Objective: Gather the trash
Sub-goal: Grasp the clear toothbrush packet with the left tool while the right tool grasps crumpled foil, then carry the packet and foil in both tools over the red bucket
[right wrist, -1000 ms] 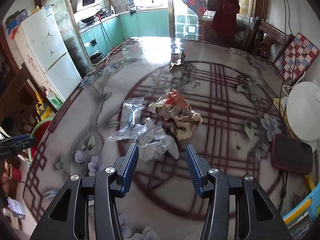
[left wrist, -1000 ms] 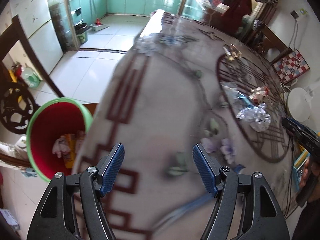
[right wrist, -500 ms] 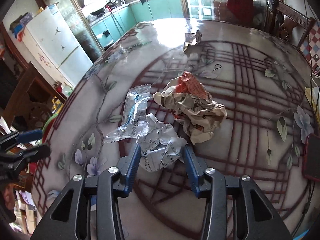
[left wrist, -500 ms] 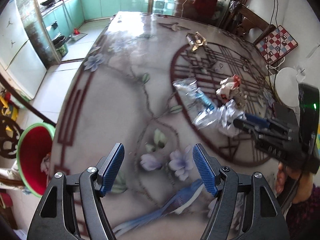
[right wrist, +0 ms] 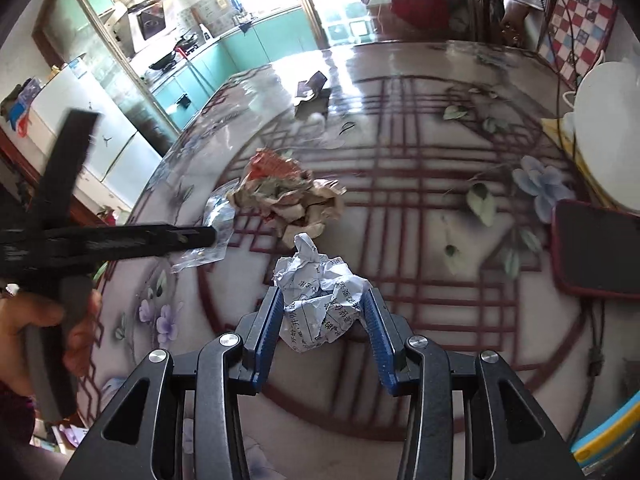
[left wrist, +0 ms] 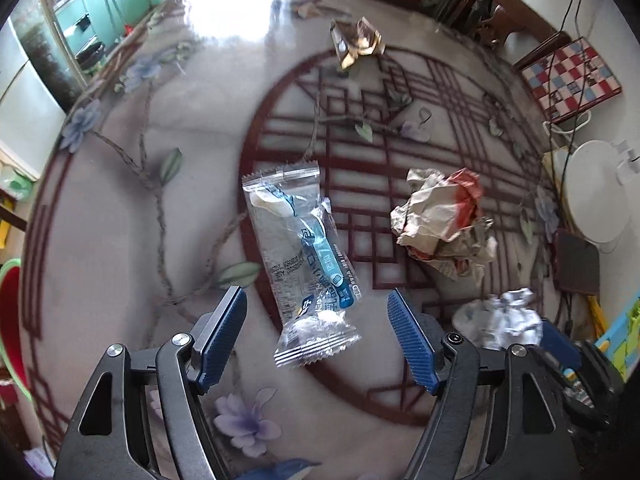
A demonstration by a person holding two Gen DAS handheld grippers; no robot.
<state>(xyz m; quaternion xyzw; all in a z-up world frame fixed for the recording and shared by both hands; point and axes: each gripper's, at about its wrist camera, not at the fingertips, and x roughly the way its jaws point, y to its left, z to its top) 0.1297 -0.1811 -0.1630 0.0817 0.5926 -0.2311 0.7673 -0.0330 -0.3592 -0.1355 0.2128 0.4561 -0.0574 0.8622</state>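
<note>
Bringing left gripper point(left wrist: 316, 330) from bin side over table point(left wrist: 168, 208); jaws spread, clear wrapper point(left wrist: 302, 256) lies between them, not touched yet. My right gripper point(right wrist: 320, 320) has just been closing, now pinches white paper ball point(right wrist: 320, 296), so I judge it ready for lift. Brown crumpled paper point(left wrist: 444, 220) near, foil scrap point(left wrist: 356, 42) far. Phone point(right wrist: 596, 252) beside, not blocking.

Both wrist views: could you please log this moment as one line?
left tongs: open over clear wrapper | right tongs: shut on white paper ball | brown paper wad: on table
</note>
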